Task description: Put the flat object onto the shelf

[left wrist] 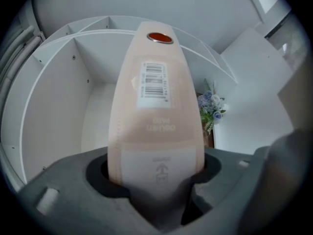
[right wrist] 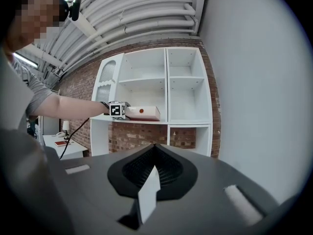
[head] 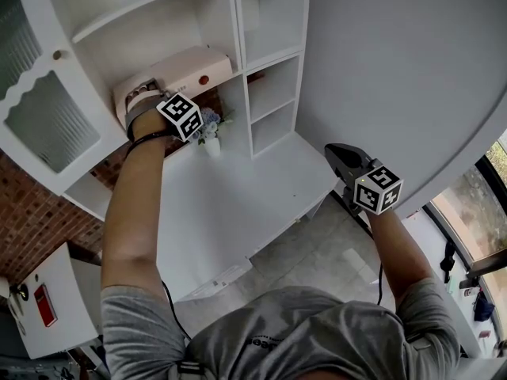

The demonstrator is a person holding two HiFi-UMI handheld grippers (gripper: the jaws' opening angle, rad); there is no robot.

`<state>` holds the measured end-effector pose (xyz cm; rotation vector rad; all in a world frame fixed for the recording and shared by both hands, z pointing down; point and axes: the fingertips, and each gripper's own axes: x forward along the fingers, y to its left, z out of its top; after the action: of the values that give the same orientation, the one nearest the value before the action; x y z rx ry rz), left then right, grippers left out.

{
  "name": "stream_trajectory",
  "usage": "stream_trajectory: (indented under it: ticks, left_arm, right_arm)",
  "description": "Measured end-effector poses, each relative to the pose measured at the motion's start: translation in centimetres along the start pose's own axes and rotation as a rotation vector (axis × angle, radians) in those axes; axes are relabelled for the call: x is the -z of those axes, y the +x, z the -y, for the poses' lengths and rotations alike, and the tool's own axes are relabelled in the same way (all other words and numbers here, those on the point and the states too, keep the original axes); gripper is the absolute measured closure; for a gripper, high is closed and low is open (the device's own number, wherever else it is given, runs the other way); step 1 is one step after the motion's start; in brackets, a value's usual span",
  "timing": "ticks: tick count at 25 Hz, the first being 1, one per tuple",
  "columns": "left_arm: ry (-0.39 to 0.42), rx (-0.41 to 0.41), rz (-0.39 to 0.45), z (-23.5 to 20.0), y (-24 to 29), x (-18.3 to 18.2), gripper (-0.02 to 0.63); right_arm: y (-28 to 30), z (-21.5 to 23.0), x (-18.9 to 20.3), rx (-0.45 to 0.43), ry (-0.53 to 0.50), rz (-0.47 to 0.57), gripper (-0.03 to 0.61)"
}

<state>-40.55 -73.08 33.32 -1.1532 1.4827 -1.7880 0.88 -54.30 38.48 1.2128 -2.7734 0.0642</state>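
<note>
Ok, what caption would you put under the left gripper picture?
Left gripper holds a flat pink box up to a white shelf, flowers at right.

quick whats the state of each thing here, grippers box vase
left gripper: shut on the box
right gripper: shut, holding nothing
box: lying flat in the shelf, held at one end
flower vase: upright

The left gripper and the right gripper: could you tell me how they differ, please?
The left gripper grips the pale pink box; the right gripper has its jaws together, empty. The left gripper reaches into the white shelf unit; the right gripper hangs clear of it. Both carry a marker cube.
</note>
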Motion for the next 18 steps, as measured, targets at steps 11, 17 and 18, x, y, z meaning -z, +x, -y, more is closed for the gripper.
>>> stream_trajectory:
  ticks: [11,17,18]
  left_arm:
    - [-0.004,0.072,0.004,-0.8,3.6,0.3,0.273]
    - [-0.007,0.095,-0.021,-1.1,4.7,0.2,0.275]
    - [-0.007,0.094,-0.019,-1.1,4.7,0.1,0.275]
  right_arm:
    - [0.0,0.2,0.1,0.016,0.006,0.002,0.574]
    - [-0.4,0.5,0.6,0.035,0.014,-0.011,0.574]
    - [-0.5,0.5,0.7,0.039,0.014,-0.011,0.574]
